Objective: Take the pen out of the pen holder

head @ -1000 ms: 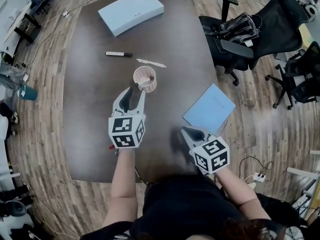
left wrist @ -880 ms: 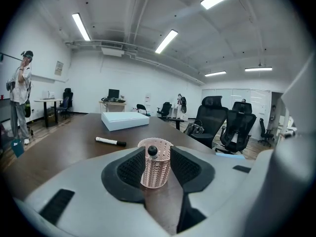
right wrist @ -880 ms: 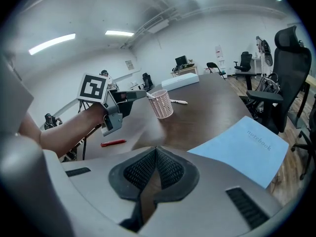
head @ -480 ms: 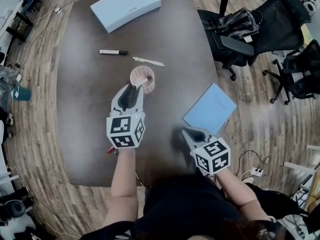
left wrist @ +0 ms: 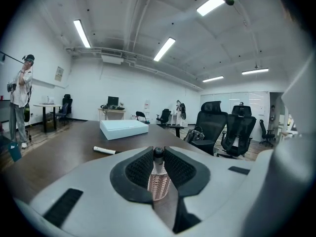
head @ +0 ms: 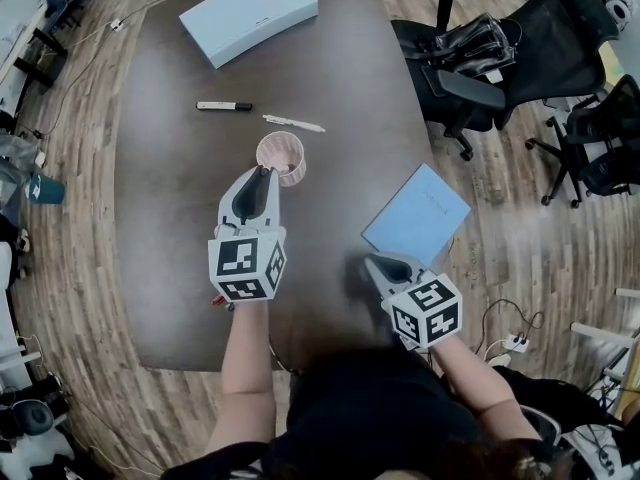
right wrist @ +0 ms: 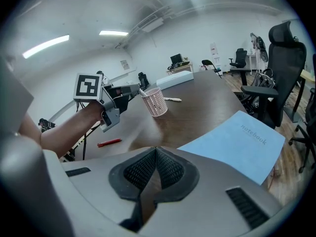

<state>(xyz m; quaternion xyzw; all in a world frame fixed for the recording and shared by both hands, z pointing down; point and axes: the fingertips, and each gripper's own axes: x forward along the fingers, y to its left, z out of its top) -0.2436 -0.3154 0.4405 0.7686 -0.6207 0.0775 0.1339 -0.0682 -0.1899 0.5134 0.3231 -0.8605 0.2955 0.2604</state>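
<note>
Pen holder (head: 281, 156) well inside table (head: 165, 228) edges

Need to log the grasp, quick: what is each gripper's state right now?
Left gripper: fingers have just been closing, shut on the pen in the pen holder.
Right gripper: shut, holding nothing.

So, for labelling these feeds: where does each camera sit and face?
Head view: on the head, facing down at the table; forearms, left gripper, right gripper show.
Left gripper view: on that gripper, facing across the table; its jaws, just closing, grip the pen.
Right gripper view: on that gripper, facing the notebook and left forearm; jaws shut, empty.
All share the pen holder.
</note>
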